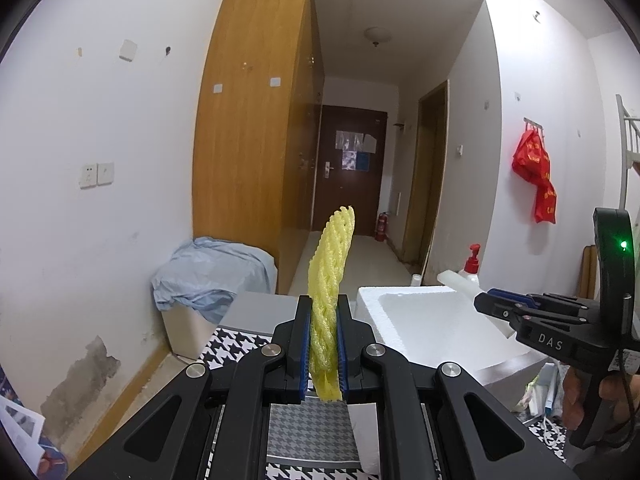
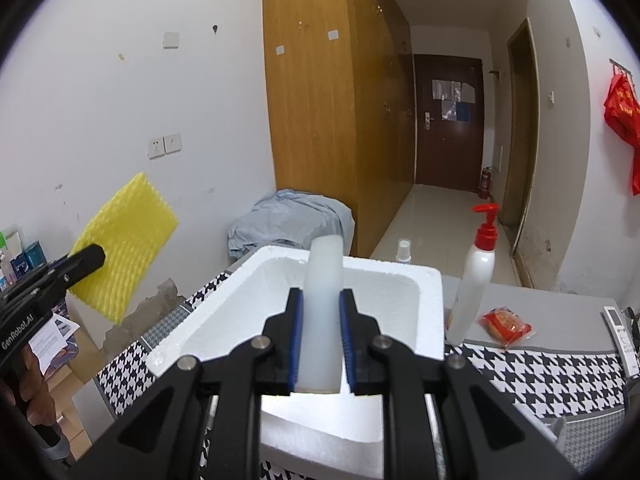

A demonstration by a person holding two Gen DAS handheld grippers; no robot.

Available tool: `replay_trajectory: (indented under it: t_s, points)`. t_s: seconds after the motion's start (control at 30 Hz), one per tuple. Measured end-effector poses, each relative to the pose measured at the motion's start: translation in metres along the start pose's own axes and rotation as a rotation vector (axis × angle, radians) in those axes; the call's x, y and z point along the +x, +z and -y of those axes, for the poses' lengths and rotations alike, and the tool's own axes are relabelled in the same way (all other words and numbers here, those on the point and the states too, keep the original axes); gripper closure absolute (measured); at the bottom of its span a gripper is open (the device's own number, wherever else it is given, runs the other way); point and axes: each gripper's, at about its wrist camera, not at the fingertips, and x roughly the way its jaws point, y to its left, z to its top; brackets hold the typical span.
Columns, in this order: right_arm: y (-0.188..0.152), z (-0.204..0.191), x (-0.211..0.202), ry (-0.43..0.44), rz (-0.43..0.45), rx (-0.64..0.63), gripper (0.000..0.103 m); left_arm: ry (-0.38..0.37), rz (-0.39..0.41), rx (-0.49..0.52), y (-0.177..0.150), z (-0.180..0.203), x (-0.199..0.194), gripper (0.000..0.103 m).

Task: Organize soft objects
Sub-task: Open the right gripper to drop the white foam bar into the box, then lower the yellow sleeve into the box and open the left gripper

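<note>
My left gripper (image 1: pixel 324 320) is shut on a yellow foam net sleeve (image 1: pixel 330 276) that stands up edge-on between the blue pads. In the right wrist view the same sleeve (image 2: pixel 126 248) shows as a flat yellow sheet held up at the left, left of the box. My right gripper (image 2: pixel 322 316) is shut on a white foam strip (image 2: pixel 323 300), held over the open white polystyrene box (image 2: pixel 424 280). The right gripper (image 1: pixel 486 304) also shows at the right of the left wrist view, with the strip (image 1: pixel 456 282) sticking out past its tips above the box (image 1: pixel 404 292).
The box sits on a table with a black-and-white houndstooth cloth (image 2: pixel 536 376). A white pump bottle with a red top (image 2: pixel 476 272), a red wrapped snack (image 2: pixel 506 326) and a remote (image 2: pixel 620 332) lie to the right. A cloth-covered bin (image 1: pixel 212 276) stands by the wardrobe (image 1: pixel 252 132).
</note>
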Motion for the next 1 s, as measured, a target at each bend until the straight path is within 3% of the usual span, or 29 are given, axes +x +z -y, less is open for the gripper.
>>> replay_trajectory:
  t_s: [0.1, 0.13, 0.17, 0.37, 1.0]
  points:
    - [0.001, -0.001, 0.002, 0.001, -0.003, -0.003, 0.06, 0.006, -0.001, -0.002, 0.001, -0.001, 0.001, 0.091]
    - [0.001, -0.002, 0.003, 0.006, -0.007, -0.011, 0.035, 0.006, 0.0, -0.002, 0.001, -0.001, 0.001, 0.091]
    - [0.001, -0.004, 0.002, 0.015, 0.0, -0.015, 0.018, 0.009, 0.002, -0.003, 0.002, -0.001, 0.001, 0.091]
    - [0.001, 0.002, -0.006, 0.04, 0.023, 0.018, 0.007, 0.005, 0.005, 0.001, 0.004, 0.004, 0.001, 0.091]
    - [-0.006, 0.018, -0.034, 0.009, 0.058, 0.042, 0.0, -0.032, 0.001, 0.011, 0.01, 0.021, 0.005, 0.091]
